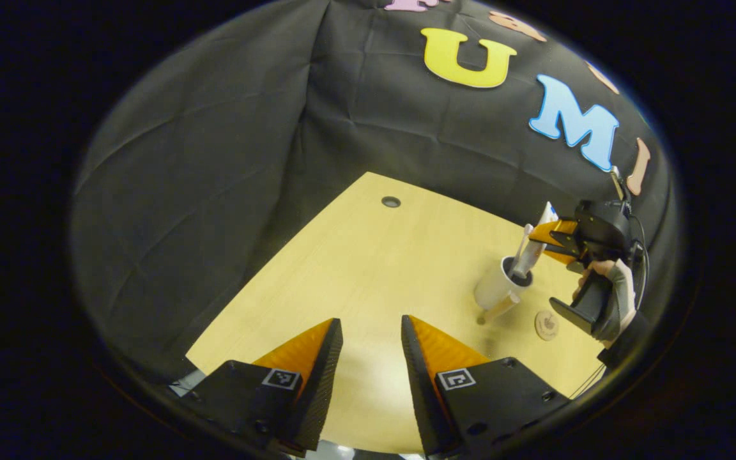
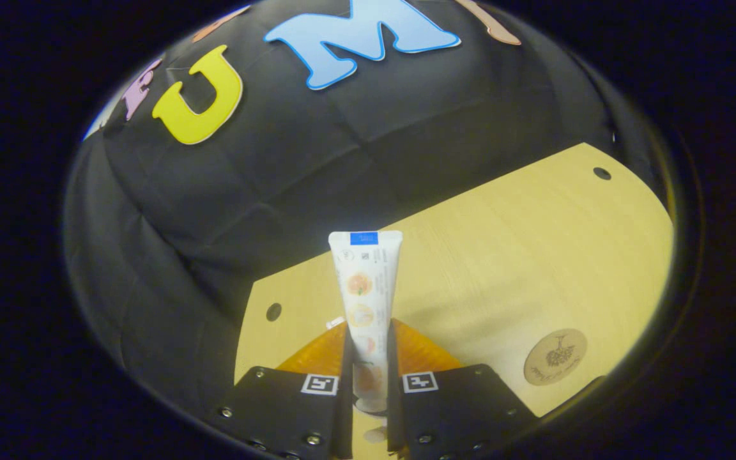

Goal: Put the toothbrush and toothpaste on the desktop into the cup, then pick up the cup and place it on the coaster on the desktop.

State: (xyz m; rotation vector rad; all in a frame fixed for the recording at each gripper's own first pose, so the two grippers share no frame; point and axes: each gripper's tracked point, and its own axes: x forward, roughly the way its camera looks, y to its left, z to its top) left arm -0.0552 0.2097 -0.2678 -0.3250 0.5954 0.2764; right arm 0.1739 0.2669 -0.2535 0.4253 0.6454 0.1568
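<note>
The right hand-held gripper [image 2: 368,358] pinches the toothpaste [image 2: 366,287] over the cup [image 1: 501,286]; the left hand-held gripper [image 1: 371,332] is spread above the counter [image 1: 368,268].

The desktop [image 1: 374,268] looks like pale wood laminate, smooth with a soft sheen. The booth wall [image 1: 214,160] is matt, creased cloth. At about 3 o'clock the cup [image 1: 499,287] seems smooth plastic. The toothpaste [image 2: 366,287] tube is glossy plastic, and the coaster [image 2: 555,356] looks like matt wood.

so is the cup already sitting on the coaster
No, in the left gripper view the cup stands on the bare desktop, apart from the coaster.
</note>
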